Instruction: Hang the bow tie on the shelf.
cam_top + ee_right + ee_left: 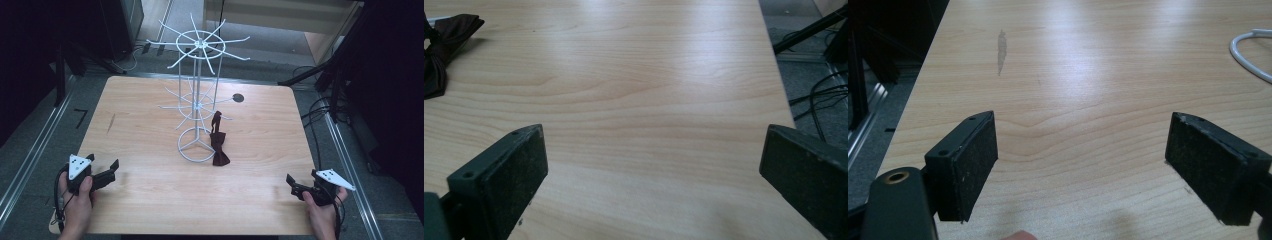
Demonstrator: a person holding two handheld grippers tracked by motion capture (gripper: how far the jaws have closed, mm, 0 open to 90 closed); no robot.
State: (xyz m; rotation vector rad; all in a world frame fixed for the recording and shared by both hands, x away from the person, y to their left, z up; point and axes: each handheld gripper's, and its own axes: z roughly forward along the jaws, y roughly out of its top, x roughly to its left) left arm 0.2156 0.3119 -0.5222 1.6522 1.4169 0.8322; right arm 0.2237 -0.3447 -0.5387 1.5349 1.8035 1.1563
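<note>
A white wire rack point(197, 100) with two tiers of radiating hooks stands on a ring base at the middle of the wooden table point(150, 200). A dark maroon bow tie point(218, 148) lies against the ring's right side, its strap reaching up toward a lower hook; its wing point(444, 50) appears at the upper left of the right gripper view. My left gripper point(104, 168) rests near the table's front left corner, open and holding nothing. My right gripper point(301, 183) sits near the front right edge, open too. In each gripper view the jaws stand wide apart over bare wood.
A round dark hole point(238, 98) marks the table behind the rack. The rack's base ring point(1250, 55) curves into the left gripper view at upper right. Black stands and cables point(325, 107) crowd the floor beyond the right edge. A metal rail point(30, 155) runs along the left.
</note>
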